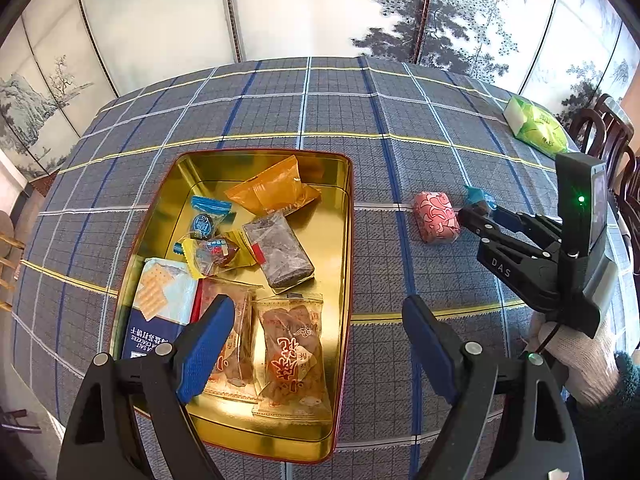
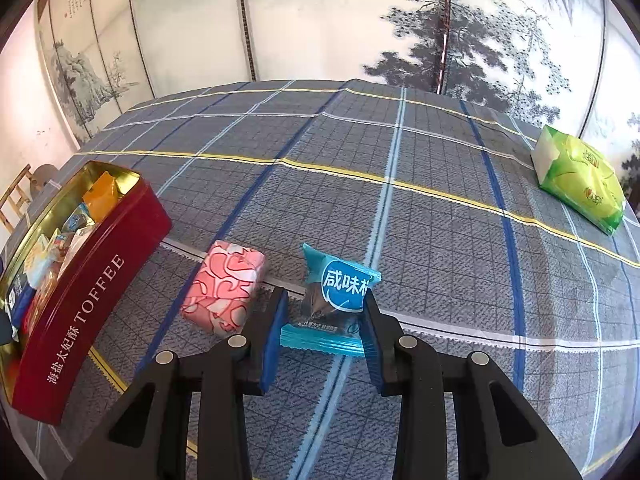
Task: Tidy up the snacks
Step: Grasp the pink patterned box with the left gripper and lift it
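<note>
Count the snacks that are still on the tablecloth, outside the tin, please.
2. A pink packet lies on the cloth beside the red tin. A blue packet is to its right, clamped in the right gripper. None seems hidden.

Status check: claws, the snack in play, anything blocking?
Right claw shut on blue snack packet. Left claw open, empty, over toffee tin. Pink wrapped snack lies between packet and tin; otherwise path clear.

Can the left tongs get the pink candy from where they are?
Probably yes. The left tongs stand open above the tin, and bare cloth leads to the pink candy. The right tongs, shut on the blue candy, crowd its far side.
</note>
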Motion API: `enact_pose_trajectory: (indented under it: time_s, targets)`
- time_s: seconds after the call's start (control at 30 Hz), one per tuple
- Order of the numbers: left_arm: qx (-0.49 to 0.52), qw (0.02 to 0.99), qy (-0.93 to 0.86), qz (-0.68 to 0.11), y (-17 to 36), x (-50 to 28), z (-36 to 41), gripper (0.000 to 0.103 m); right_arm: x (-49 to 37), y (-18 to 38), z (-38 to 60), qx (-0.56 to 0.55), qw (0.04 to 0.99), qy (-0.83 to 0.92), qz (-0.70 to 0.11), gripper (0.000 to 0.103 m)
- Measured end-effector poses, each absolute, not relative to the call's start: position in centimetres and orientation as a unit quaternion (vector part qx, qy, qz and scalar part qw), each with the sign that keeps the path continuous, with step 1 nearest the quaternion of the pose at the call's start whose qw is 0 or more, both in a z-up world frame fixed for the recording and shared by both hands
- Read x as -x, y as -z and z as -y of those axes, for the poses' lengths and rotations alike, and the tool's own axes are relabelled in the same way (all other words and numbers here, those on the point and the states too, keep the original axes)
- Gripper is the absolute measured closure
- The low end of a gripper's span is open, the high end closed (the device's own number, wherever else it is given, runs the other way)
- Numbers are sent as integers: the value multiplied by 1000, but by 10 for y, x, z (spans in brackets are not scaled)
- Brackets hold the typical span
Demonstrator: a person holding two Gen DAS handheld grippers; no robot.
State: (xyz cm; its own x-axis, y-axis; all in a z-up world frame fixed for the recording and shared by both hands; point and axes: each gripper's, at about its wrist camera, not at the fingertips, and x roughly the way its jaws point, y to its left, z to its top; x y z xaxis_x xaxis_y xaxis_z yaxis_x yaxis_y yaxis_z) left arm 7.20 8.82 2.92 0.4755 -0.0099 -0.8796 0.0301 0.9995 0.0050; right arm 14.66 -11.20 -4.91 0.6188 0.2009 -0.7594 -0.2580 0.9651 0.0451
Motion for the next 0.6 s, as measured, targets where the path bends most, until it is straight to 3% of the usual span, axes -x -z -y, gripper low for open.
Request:
enact_pose_trajectory:
  time_s: [0.6]
  targets:
    - [-29, 860, 57, -507, -26, -85, -49, 20, -136, 49, 197, -9, 906, -63, -419, 67]
